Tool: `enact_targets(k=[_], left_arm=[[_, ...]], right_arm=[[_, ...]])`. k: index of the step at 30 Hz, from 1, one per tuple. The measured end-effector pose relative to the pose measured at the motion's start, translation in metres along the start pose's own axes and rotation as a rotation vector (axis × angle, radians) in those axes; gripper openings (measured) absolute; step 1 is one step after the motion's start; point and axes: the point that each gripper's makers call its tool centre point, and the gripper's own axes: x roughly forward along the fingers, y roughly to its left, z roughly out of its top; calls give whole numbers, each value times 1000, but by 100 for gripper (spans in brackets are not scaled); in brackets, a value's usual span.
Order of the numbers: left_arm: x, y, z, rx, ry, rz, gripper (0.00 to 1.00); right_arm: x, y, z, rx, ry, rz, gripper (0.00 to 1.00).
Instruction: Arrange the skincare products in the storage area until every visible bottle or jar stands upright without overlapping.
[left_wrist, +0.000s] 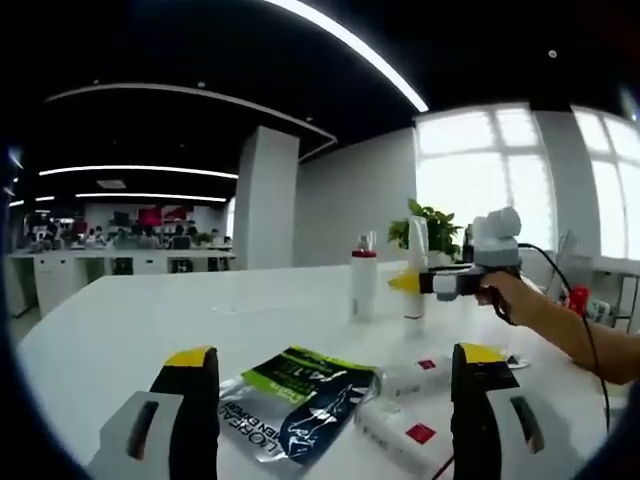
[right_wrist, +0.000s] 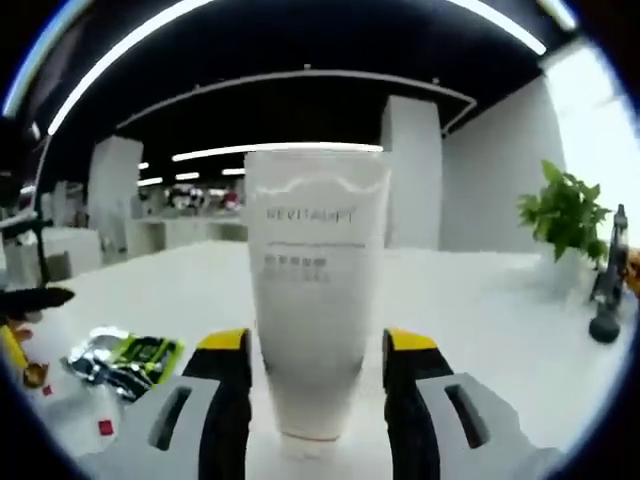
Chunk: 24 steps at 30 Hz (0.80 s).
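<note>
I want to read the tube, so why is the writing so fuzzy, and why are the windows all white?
Right gripper view: the white tube sits very close, so its small print blurs. Left gripper view: daylight washes out the windows, and the fisheye lens bends the ceiling lights.

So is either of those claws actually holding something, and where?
The right gripper has the white tube between its jaws, at the lower body. The left gripper holds nothing.
</note>
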Motion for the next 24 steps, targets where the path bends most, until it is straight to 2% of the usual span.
enact_targets(k=[2, 4, 7, 9, 10, 15, 24], left_arm=[[0, 1, 0, 2, 3, 1, 100], [0, 3, -1, 6, 8, 3, 100], [0, 5, -4, 11, 17, 4, 100], [0, 6, -4, 14, 19, 6, 99], [0, 7, -3, 14, 19, 6, 99], [-1, 6, -3, 10, 17, 10, 99], [-1, 8, -2, 9, 15, 11, 99]], right_arm=[[-1, -1, -12, 8, 58, -3, 49], [0, -3, -28, -22, 126, -13, 46], [-2, 7, -56, -17, 234, 22, 39], [-2, 10, -63, -10, 261, 36, 33], [-3, 11, -68, -11, 286, 40, 35], [-4, 12, -72, 44, 293, 56, 33], [-5, 14, -77, -28, 276, 70, 31]])
